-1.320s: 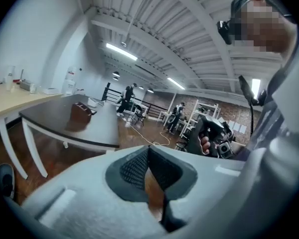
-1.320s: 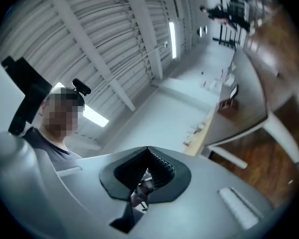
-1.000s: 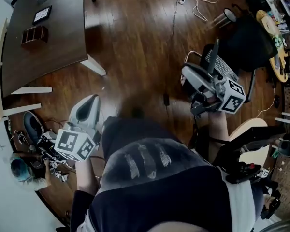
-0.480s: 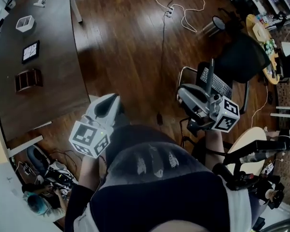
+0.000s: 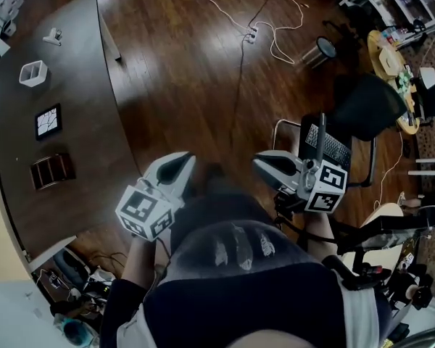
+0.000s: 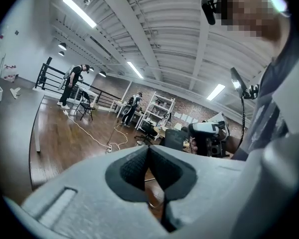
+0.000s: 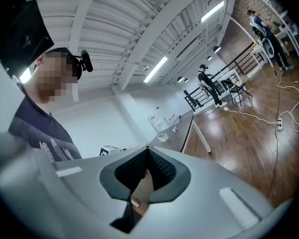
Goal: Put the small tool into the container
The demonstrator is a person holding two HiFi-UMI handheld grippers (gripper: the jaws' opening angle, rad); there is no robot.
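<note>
Table swung further into view, container tiny, small tool barely discernible

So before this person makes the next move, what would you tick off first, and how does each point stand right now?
1. Left claw empty: ok. Its jaws are together with nothing between them.
2. Right claw empty: ok. It is also shut on nothing.
3. White container ready: ok. It stands on the table with its opening up.
4. Tool located: cannot tell. A small white object lies beyond the container, too small to identify.
5. Claws near the table: not ok. Both are held close to the person's body, over the floor.
6. A claw open to grasp: not ok. Both are shut.
</note>
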